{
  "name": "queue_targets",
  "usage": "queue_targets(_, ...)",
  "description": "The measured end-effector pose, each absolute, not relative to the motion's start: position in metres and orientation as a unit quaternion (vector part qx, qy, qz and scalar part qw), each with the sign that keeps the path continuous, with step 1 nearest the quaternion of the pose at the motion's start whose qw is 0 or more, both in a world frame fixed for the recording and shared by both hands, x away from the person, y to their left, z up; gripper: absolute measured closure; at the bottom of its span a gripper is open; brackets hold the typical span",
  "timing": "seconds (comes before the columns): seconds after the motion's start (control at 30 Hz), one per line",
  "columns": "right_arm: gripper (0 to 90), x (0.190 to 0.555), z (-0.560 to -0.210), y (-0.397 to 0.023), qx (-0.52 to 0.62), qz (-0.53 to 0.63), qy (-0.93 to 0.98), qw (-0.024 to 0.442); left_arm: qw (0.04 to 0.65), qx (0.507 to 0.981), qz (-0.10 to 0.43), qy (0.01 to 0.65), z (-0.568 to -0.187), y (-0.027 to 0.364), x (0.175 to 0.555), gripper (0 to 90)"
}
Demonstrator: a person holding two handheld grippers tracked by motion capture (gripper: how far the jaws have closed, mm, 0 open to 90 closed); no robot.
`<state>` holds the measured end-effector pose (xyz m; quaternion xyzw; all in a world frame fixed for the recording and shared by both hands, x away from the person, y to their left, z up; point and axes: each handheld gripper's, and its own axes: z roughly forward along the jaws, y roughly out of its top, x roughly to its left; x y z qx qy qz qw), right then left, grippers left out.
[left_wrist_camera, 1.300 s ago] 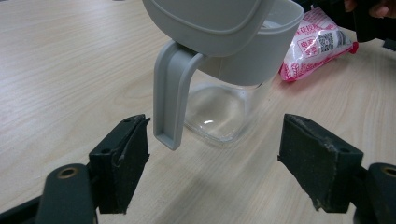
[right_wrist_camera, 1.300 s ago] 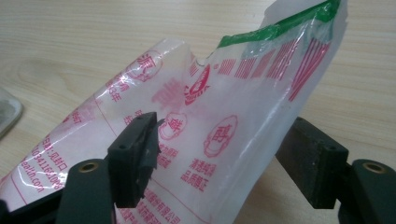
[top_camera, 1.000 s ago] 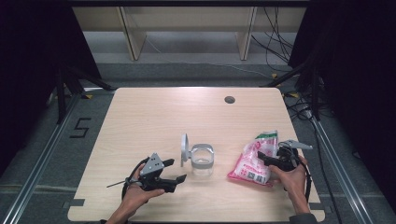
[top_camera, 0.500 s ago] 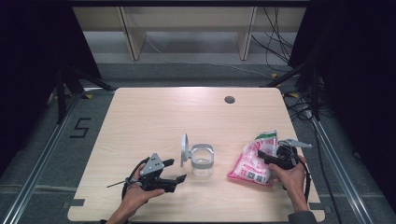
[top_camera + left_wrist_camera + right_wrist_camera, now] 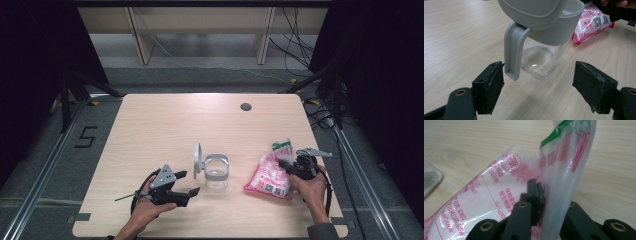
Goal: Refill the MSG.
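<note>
Table (image 5: 165,125) bare mid; right tool (image 5: 537,195) just closed on bag (image 5: 486,202), hiding pads; left tool (image 5: 539,85) open.

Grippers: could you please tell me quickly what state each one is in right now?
Left gripper: open, holding nothing, the jug just ahead of it.
Right gripper: has just been closing, now shut on the bag.

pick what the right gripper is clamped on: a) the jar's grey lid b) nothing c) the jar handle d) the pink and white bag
d: the right gripper has just closed its jaws on the thin plastic of the pink and white bag.
</note>
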<state>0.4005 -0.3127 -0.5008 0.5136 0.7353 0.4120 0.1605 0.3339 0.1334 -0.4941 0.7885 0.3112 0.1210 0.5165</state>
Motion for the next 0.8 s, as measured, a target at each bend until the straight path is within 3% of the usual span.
queue_targets(0.33, 90.0, 0.396, -0.495, -0.307, 0.524, 0.407, 0.732, 0.156, 0.517, 0.788, 0.121, 0.312, -0.494, 0.134, 0.334, 23.8)
queue_targets(0.8, 90.0, 0.371, -0.464, -0.296, 0.454, 0.486, 0.720, 0.198, 0.514, 0.791, 0.119, 0.308, -0.494, 0.131, 0.329, 23.9)
